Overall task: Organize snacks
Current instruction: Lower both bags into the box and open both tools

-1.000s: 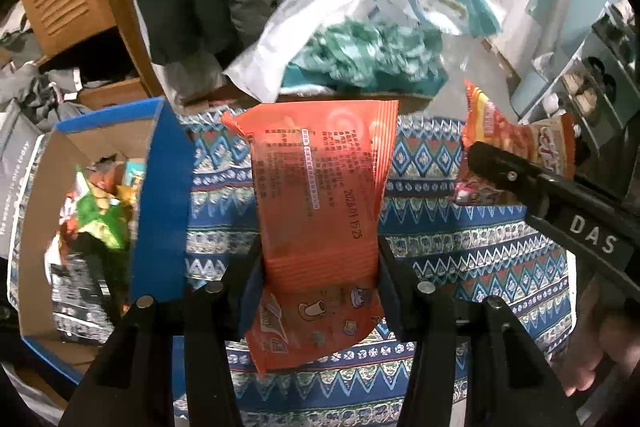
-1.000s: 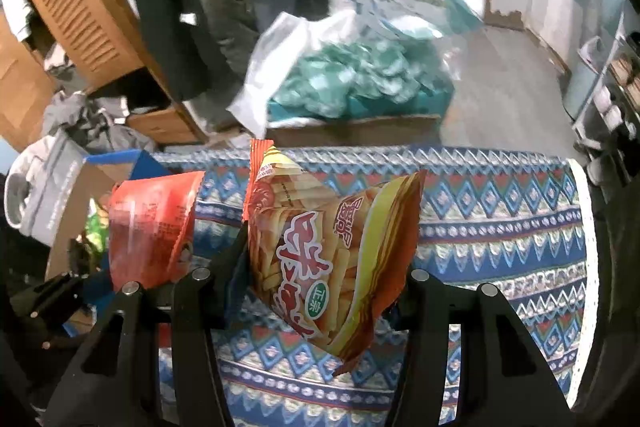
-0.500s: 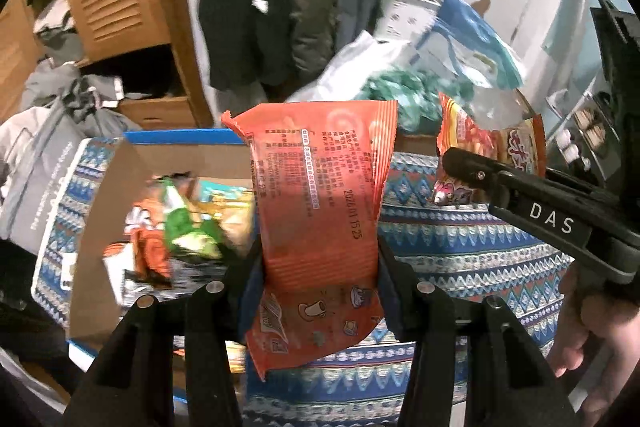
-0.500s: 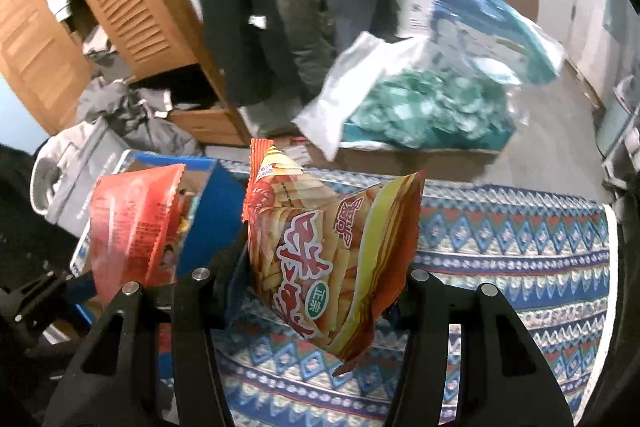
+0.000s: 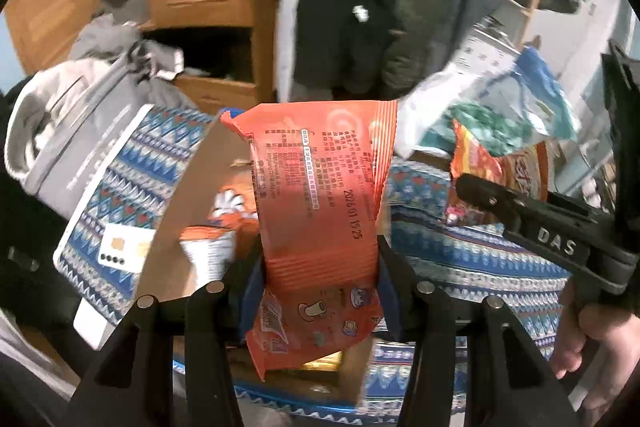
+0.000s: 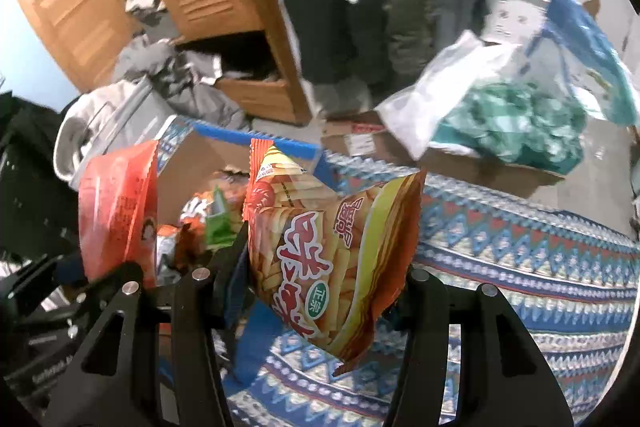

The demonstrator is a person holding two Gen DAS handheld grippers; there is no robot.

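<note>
The left tool (image 5: 320, 291) is pinching a flat orange-red foil snack packet (image 5: 320, 195) by its lower part, its blue pads pressing both edges, the packet standing upright with its printed back facing the camera. It is hanging over the open cardboard box with blue rim (image 5: 188, 195), which is already holding several snack packs (image 5: 212, 247). The right tool (image 6: 324, 287) is gripping a puffy orange-and-yellow bag of stick crisps (image 6: 332, 247), tilted, just beside the box and above the blue patterned woven cloth (image 6: 520, 267) that is covering the bench. A hand (image 5: 596, 339) is holding the right tool's handle.
</note>
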